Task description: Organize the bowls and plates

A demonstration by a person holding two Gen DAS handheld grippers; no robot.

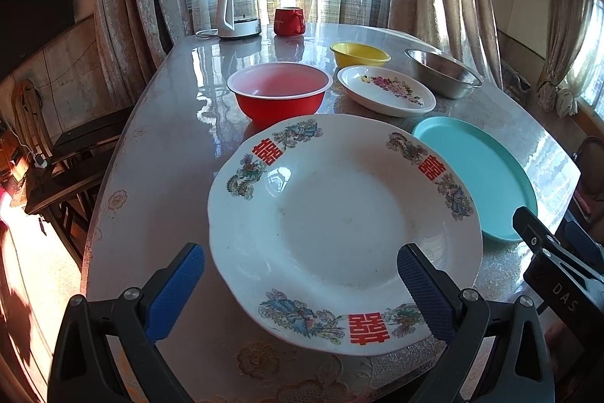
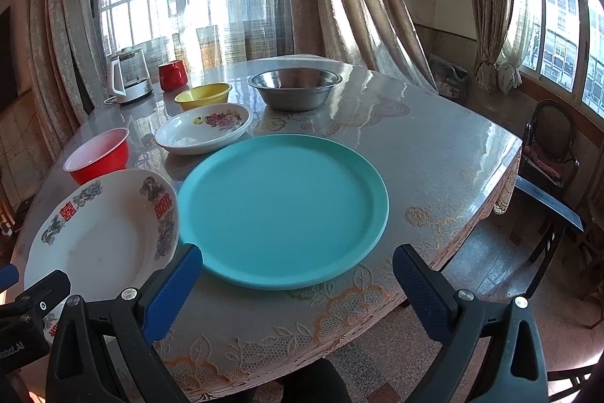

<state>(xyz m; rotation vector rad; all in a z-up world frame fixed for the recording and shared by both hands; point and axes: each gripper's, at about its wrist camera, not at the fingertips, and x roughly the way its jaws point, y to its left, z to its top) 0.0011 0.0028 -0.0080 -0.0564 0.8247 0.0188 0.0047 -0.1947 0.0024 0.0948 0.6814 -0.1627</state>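
Two grippers hang wide open, holding nothing, over the table's (image 2: pixel 434 153) near edge: the left gripper (image 1: pixel 300 274) straddles the white patterned plate's (image 1: pixel 339 214) near-left rim; the right gripper (image 2: pixel 298 274) faces the teal plate (image 2: pixel 283 210), just beyond it.

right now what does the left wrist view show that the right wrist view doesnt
Only the left wrist view shows the whole white plate with red characters, near rim included, lying under the open left gripper.

Only the right wrist view shows the whole round teal plate ahead of the open right gripper, plus a dark chair beside the table.

Both show the red bowl, yellow bowl, floral dish and steel bowl.
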